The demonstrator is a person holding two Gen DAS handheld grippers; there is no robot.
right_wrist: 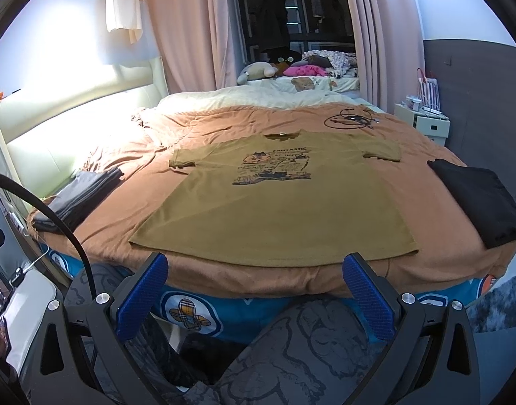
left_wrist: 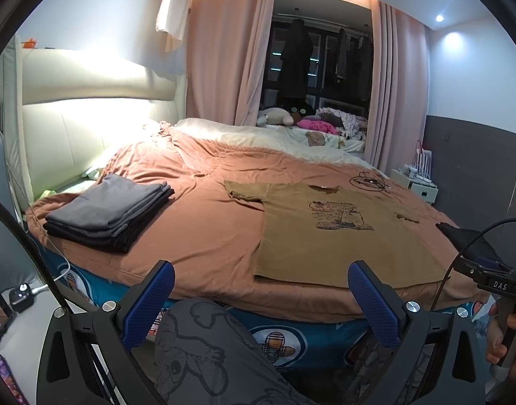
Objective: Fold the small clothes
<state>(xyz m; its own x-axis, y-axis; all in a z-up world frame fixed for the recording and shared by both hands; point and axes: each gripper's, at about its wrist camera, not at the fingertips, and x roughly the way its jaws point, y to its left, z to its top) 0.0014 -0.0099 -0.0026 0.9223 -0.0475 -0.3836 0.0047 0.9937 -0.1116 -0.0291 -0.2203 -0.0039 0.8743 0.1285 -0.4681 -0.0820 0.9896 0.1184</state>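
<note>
Shirt (right_wrist: pixel 275 209) lies flat on bed (right_wrist: pixel 116 209) beyond both grippers' (left_wrist: pixel 259 298) (right_wrist: pixel 254 290) wide, empty jaws.

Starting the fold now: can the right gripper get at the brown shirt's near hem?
Probably yes. The right gripper is open just short of the brown shirt, whose hem lies flat and uncovered at the bed's edge.

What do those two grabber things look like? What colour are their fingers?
Both look alike. The left gripper and the right gripper each have two flat blue fingers with a bumpy, dotted texture. The fingers sit on black angular frames with round silver bolts. A black cable curves past the right one. Seen from the left camera, the right tool carries a small "DAS" label.
</note>
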